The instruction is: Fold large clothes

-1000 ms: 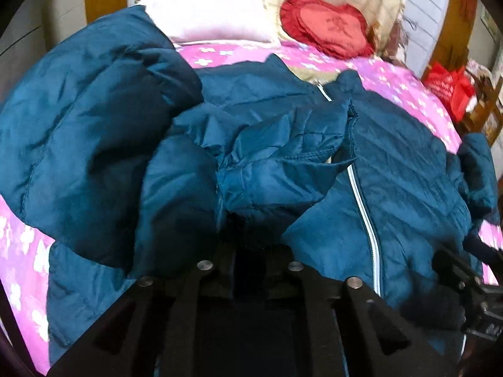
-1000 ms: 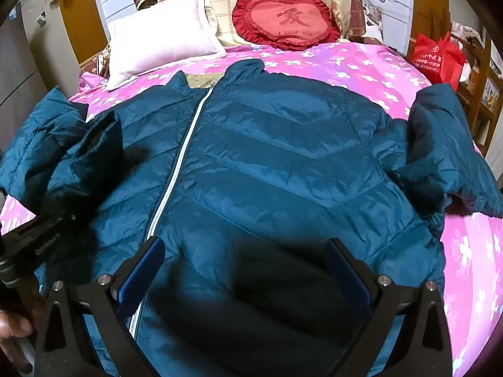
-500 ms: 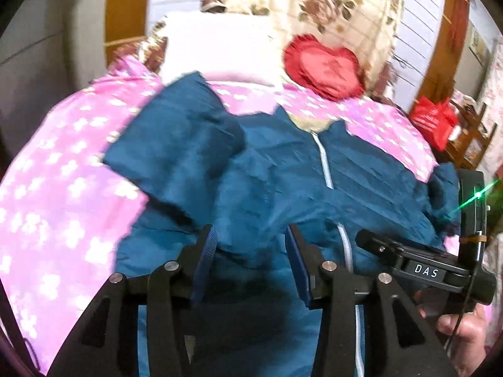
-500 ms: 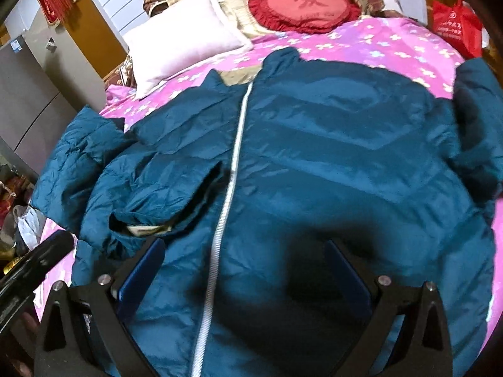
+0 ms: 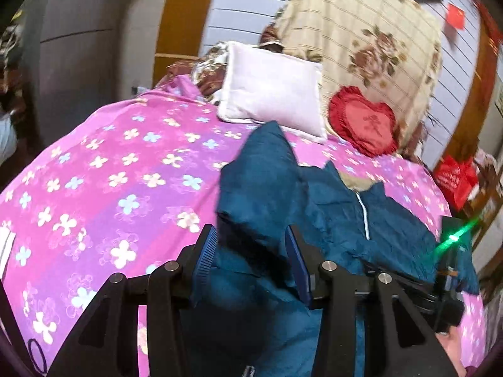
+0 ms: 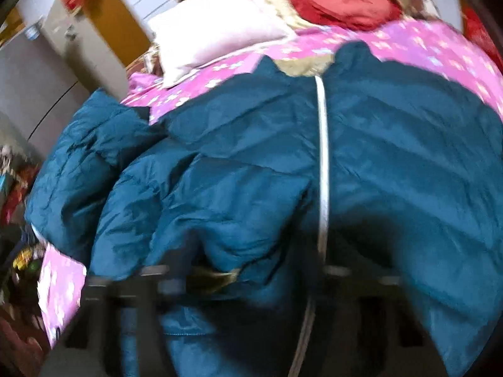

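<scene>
A dark teal padded jacket lies front up on the pink flowered bed, its white zip running down the middle. One sleeve is folded in across the front, showing tan lining at the cuff. My left gripper is held back above the bed with its blue pads apart; the sleeve shows between and beyond them. My right gripper is low over the folded sleeve's cuff. Its jaws are closing with fabric between them. Blur hides whether the pads press.
A white pillow and a red heart cushion lie at the head of the bed. A red bag stands off the right side. A grey cabinet is at the left. A person's hand holds the right gripper.
The left gripper let go of the sleeve and drew back up and to the left. The right gripper slid left over the jacket to the folded sleeve, and its fingers came closer together.
</scene>
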The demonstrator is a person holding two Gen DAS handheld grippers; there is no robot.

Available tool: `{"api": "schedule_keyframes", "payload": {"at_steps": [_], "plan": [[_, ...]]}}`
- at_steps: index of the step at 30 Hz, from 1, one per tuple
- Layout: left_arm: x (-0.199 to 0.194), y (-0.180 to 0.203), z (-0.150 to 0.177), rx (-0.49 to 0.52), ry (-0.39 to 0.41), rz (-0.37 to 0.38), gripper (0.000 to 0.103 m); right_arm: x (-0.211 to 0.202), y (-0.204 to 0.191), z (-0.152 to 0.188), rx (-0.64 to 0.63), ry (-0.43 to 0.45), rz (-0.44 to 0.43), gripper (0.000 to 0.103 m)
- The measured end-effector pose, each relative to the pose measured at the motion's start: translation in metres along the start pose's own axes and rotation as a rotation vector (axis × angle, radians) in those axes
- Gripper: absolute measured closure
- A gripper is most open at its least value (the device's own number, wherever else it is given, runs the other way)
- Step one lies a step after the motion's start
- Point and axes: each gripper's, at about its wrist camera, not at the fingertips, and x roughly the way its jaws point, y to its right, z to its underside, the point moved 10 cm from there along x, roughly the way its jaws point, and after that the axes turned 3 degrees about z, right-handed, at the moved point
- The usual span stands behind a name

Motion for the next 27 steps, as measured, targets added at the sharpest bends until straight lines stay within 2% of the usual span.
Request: {"api": "schedule_keyframes", "payload": {"at_steps": [2, 3, 7, 15, 19, 23, 27], "plan": [[0.004, -0.008, 0.001, -0.026, -0.012, -0.008, 0.080, -0.012, 0.001, -0.008, -0.047, 0.034, 0.022, 0.083], [0.006, -0.012, 0.003, -0.049, -0.023, -0.018, 0.080, -0.018, 0.003, -0.012, -0.064, 0.049, 0.036, 0.084], [0.016, -0.020, 0.014, -0.078, -0.066, -0.033, 0.080, -0.043, 0.019, -0.028, -0.090, 0.096, 0.084, 0.086], [0.048, -0.007, 0.045, -0.010, -0.177, -0.060, 0.080, -0.077, 0.074, -0.043, -0.079, 0.137, 0.202, 0.087], [0.051, -0.001, 0.051, 0.011, -0.182, -0.065, 0.080, -0.087, 0.107, -0.048, -0.069, 0.148, 0.271, 0.087], [0.053, 0.004, 0.052, 0.012, -0.177, -0.037, 0.080, -0.091, 0.134, -0.055, -0.076, 0.150, 0.340, 0.088], [0.056, 0.006, 0.051, 0.013, -0.174, -0.029, 0.080, -0.092, 0.162, -0.059, -0.089, 0.140, 0.460, 0.091]]}}
